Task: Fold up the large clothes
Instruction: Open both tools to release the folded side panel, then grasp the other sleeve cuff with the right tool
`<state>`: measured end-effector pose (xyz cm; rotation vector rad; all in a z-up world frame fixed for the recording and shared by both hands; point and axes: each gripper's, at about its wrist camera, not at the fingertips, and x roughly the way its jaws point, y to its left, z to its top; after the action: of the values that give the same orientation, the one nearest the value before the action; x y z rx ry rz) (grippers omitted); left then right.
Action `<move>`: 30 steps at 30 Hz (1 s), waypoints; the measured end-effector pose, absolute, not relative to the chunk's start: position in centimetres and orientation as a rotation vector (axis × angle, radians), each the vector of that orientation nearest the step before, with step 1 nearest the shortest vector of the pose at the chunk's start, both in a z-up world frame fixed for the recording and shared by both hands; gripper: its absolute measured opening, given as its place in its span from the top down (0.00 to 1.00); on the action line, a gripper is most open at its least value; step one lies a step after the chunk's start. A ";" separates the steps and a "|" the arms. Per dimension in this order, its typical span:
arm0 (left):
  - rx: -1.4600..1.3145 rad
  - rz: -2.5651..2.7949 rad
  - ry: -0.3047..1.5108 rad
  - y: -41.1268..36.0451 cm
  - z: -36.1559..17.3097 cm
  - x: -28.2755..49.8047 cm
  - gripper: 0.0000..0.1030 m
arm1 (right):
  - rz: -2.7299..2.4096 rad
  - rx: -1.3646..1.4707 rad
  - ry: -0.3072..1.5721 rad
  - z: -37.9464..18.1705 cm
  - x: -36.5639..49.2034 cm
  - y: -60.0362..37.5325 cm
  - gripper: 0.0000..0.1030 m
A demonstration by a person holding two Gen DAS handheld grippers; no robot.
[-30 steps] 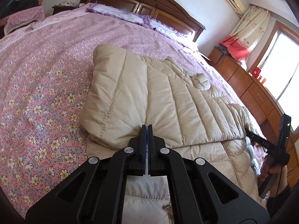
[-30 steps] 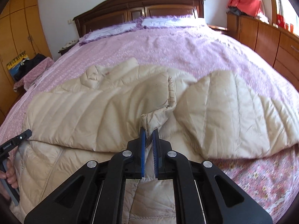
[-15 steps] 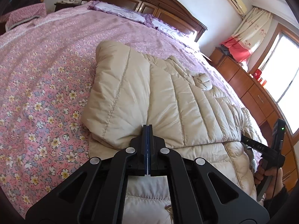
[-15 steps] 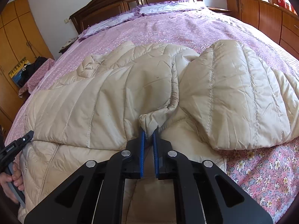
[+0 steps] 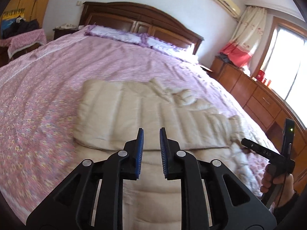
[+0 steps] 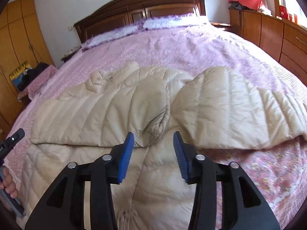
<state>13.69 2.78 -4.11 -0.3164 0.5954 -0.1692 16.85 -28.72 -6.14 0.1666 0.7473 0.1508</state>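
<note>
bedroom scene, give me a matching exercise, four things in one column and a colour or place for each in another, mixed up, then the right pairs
Things:
1. puffer coat
2. bedspread
3. headboard
4. gripper pads

Colour or place:
A. dark brown wood, at the far end of the bed
B. blue, at the fingertips
C. beige, quilted, spread over the near part of the bed
D. pink and lilac with small flowers, covering the mattress

Right pairs: 1-C, 2-D, 3-A, 4-B
</note>
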 end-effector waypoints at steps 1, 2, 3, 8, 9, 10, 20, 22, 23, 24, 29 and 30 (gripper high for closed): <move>-0.312 -0.183 0.594 1.7 -3.9 13.4 0.82 | 0.158 0.181 0.726 -5.5 16.1 -29.5 0.45; -0.306 -0.197 0.595 0.8 -3.7 13.1 0.82 | 0.162 0.190 0.714 -5.1 15.8 -30.0 0.44; -0.293 -0.213 0.599 -0.6 -3.6 12.9 0.82 | 0.162 0.197 0.705 -4.7 15.3 -30.6 0.43; -0.258 -0.253 0.621 -6.0 -3.5 13.1 0.82 | 0.135 0.175 0.674 -3.3 12.8 -34.1 0.43; -0.255 -0.254 0.623 -6.8 -3.6 13.2 0.82 | 0.125 0.174 0.667 -3.1 12.2 -35.2 0.43; -0.249 -0.255 0.626 -7.6 -3.7 13.5 0.82 | 0.116 0.175 0.664 -3.0 11.8 -36.0 0.43; -0.162 -0.226 0.698 -13.8 -6.1 17.6 0.82 | -0.092 0.258 0.645 -3.8 7.2 -48.0 0.33; -0.158 -0.220 0.708 -14.1 -6.5 18.1 0.82 | -0.126 0.292 0.643 -4.3 7.1 -50.1 0.28; -0.157 -0.215 0.712 -14.2 -6.7 18.4 0.82 | -0.142 0.308 0.642 -4.5 7.1 -51.1 0.23; -0.156 -0.210 0.715 -14.4 -6.8 18.7 0.82 | -0.160 0.325 0.642 -4.8 7.3 -51.8 0.22; -0.119 -0.223 0.698 -15.8 -6.8 19.7 0.82 | -0.228 0.570 0.674 -7.0 9.1 -56.7 0.17; -0.112 -0.226 0.691 -15.9 -6.7 19.7 0.82 | -0.241 0.611 0.676 -7.7 9.7 -57.3 0.16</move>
<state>19.70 -15.92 -6.72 -0.1117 0.6907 -0.2257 9.65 -57.31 -7.69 0.6107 0.6759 -0.2409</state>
